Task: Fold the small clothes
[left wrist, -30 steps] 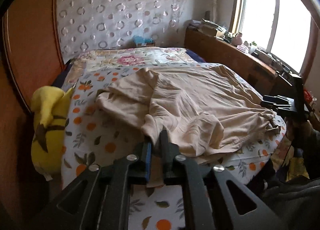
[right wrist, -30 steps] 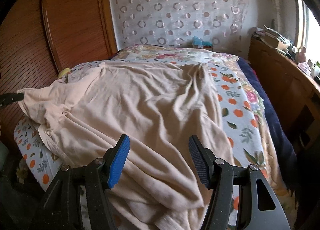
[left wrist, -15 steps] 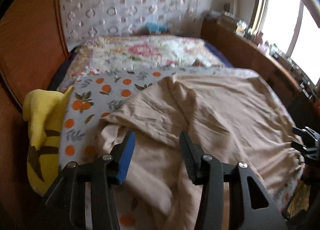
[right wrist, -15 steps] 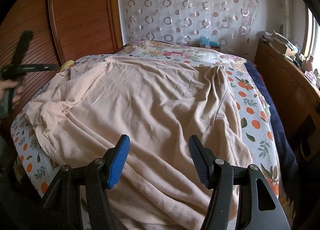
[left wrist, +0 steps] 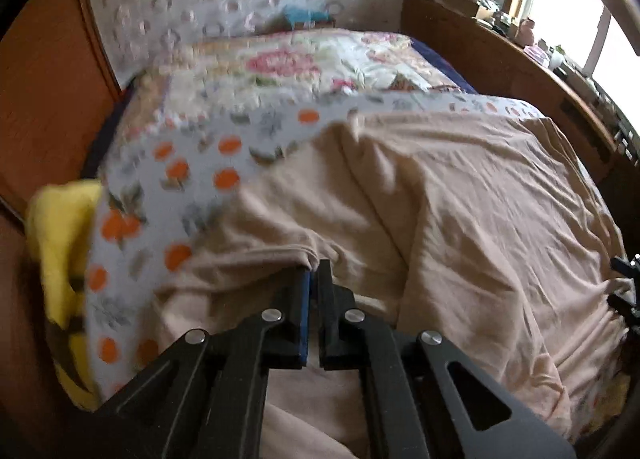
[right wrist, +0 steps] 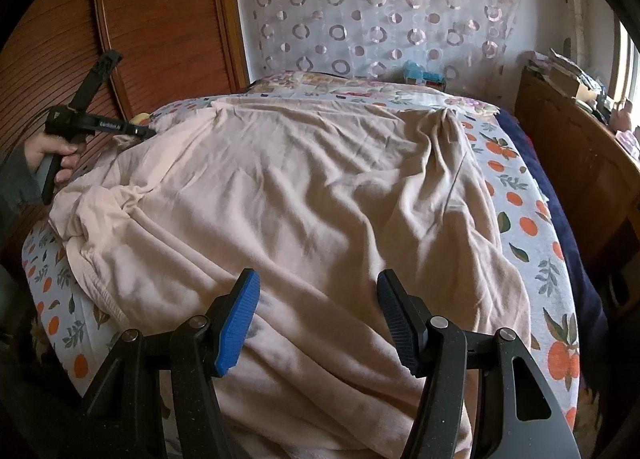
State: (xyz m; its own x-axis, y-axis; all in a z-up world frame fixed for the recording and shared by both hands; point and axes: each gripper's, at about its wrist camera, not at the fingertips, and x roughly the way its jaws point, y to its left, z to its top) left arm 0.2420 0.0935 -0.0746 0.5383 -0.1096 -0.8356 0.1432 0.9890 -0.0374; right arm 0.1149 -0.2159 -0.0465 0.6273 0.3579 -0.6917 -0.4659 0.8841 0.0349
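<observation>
Left tongs just re-gripped the garment hem; right tongs idle and spread.

Yellow plush toy [left wrist: 60, 243] sits at 9 o'clock off the bed [left wrist: 192, 179] edge, clear of the work. Left tongs [left wrist: 314, 279], spread half a second ago, have just been closing and now pinch the hemmed edge of the beige garment [left wrist: 460, 199] between the pads; in the right view the left tongs [right wrist: 140, 132] bite the cloth's 10 o'clock corner, hand [right wrist: 52, 157] on the handle. Garment lies spread and wrinkled over the orange-print sheet, centre of the bed. Right tongs [right wrist: 316, 319] hang open above the near hem at 6 o'clock, nothing between the pads. Read: grip moved to a new point, so one corner is secured; right side likely needs its own pinch before any fold.
</observation>
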